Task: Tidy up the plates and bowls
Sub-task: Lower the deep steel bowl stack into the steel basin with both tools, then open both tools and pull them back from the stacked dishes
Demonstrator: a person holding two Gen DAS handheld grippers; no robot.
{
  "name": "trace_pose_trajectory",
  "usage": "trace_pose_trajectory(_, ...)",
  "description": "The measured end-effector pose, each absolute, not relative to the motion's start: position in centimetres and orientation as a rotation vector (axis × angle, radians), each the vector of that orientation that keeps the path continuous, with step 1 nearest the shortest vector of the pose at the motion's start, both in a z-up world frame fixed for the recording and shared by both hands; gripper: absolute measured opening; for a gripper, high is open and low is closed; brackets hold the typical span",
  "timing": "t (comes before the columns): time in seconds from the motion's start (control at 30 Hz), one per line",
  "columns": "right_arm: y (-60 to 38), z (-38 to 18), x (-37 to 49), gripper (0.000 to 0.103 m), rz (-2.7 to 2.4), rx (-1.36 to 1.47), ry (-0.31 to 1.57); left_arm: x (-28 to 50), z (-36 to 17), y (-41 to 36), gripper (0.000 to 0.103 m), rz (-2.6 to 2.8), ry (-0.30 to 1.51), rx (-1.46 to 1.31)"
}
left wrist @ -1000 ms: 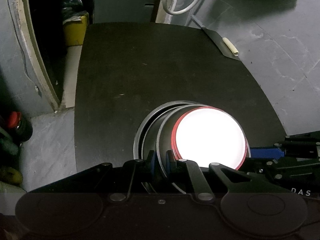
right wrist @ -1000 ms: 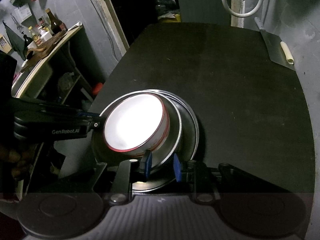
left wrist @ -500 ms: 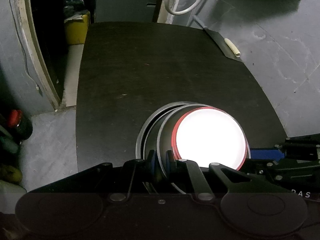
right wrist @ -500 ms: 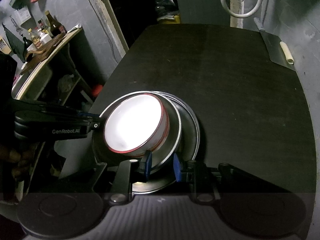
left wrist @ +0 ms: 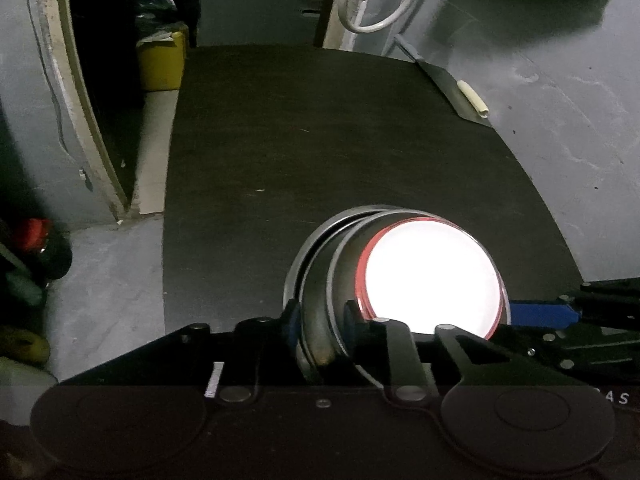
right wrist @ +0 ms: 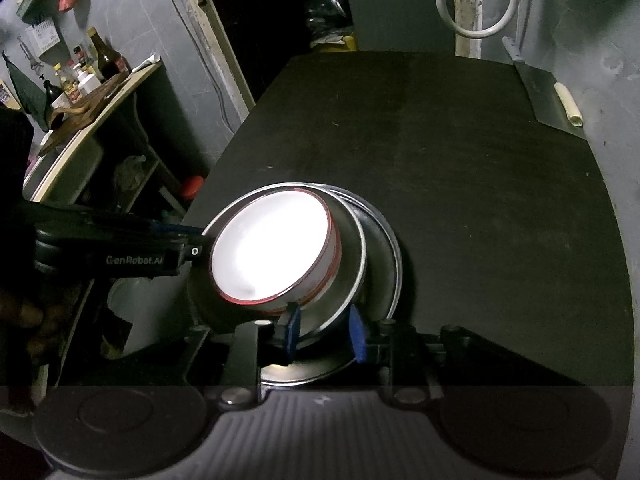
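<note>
Jaws of the left gripper (left wrist: 320,320) have just been opening and now stand apart astride the near rim of the steel bowl (left wrist: 320,336), with a gap visible beside each pad. Jaws of the right gripper (right wrist: 325,330) have also just been easing apart; they straddle the opposite rim of the same steel bowl (right wrist: 352,276), and whether the pads still press on it cannot be told.

Inside the steel bowl sits a white bowl with a red rim (left wrist: 432,280), its interior washed out by glare. The steel bowl rests tilted in a wider steel plate (left wrist: 304,248), which lies on the dark table (left wrist: 320,140) near its front edge.

Only the right wrist view shows the left gripper's body from the side, with a hand (right wrist: 24,320) dimly seen behind it, and a side shelf with bottles (right wrist: 92,64). It also shows more of the steel plate (right wrist: 390,264) beyond the bowls. The left wrist view alone shows a yellow container (left wrist: 162,60) on the floor past the table's far left corner.

At the far right corner lies a cleaver (right wrist: 544,96), well apart from the stack, with a white hose loop (right wrist: 476,0) hanging behind.
</note>
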State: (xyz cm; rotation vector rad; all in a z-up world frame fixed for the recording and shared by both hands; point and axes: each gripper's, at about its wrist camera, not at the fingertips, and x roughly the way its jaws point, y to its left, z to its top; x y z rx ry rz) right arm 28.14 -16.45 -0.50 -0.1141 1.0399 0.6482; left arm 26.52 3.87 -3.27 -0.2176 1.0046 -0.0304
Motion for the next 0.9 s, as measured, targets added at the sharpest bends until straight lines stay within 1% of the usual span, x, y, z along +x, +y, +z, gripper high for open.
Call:
trace_pose_trajectory(0.07,-16.4,-0.5,28.1,0.036,0.647,-0.113,1.040,26.4,-3.2,4.0,0.035,-0.020,1.002,-0.214)
trace_pose_trajectory(0.13,-16.3,-0.5,27.9,0.043,0.649,-0.111,1.040,26.3,-3.2,4.0,0.041,-0.011,0.999,-0.209)
trace_pose_trajectory(0.23,-16.0,-0.4,27.6,0.046,0.652,-0.111,1.036,25.9,-3.0,4.2,0.049,0.004,0.989,-0.199)
trace_pose_trajectory(0.33,-15.8,-0.4,27.2,0.052,0.648,-0.116,1.029,25.6,-2.8,4.4,0.061,0.020,0.977,-0.195)
trace_pose_trajectory(0.37,-15.8,-0.3,27.0,0.052,0.646,-0.115,1.027,25.4,-2.7,4.5,0.067,0.024,0.971,-0.196)
trace_pose_trajectory(0.5,-15.9,-0.1,26.5,0.056,0.633,-0.110,1.015,24.7,-2.3,4.8,0.078,0.040,0.951,-0.199)
trace_pose_trajectory(0.63,-16.0,0.1,25.9,0.061,0.619,-0.103,1.003,24.0,-2.0,4.9,0.083,0.024,0.940,-0.218)
trace_pose_trajectory(0.7,-16.1,0.2,25.7,0.064,0.612,-0.099,0.996,23.8,-1.8,4.8,0.091,0.021,0.931,-0.218)
trace_pose_trajectory(0.9,-16.6,0.8,25.1,0.076,0.590,-0.087,0.967,23.2,-1.2,4.4,0.098,0.021,0.910,-0.210)
